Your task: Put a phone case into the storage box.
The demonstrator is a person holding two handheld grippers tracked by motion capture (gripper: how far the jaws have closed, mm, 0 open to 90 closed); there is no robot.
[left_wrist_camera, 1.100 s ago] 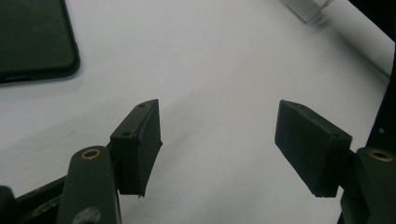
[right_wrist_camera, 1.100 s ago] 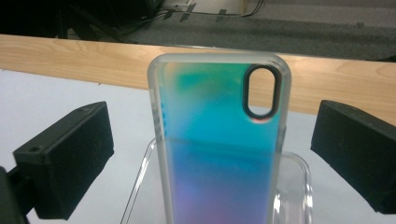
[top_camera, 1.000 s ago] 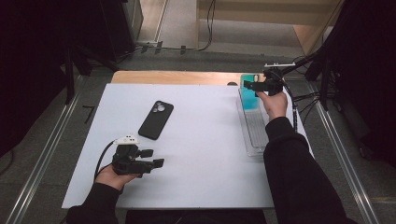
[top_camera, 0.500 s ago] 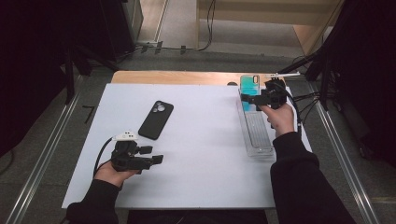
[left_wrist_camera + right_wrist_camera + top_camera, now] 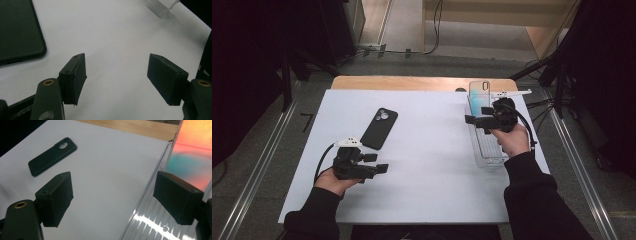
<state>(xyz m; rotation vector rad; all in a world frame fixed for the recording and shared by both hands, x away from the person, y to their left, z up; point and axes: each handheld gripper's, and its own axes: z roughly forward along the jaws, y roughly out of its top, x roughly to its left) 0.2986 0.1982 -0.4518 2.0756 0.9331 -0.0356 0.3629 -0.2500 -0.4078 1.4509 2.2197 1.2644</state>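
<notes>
In the high view, the right gripper [image 5: 473,121] hovers over the clear tray [image 5: 489,150], just below the phone [image 5: 479,93] standing at its far end; the left gripper [image 5: 379,163] sits below the black case [image 5: 379,128]. In the left gripper view, jaws gape wide and empty, the case up-left. In the right gripper view, jaws spread wide, empty, the iridescent phone behind the right jaw.

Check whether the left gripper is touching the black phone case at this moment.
Apart. The high view shows white table between the left gripper and the black phone case; the left gripper view shows open, empty jaws.
</notes>
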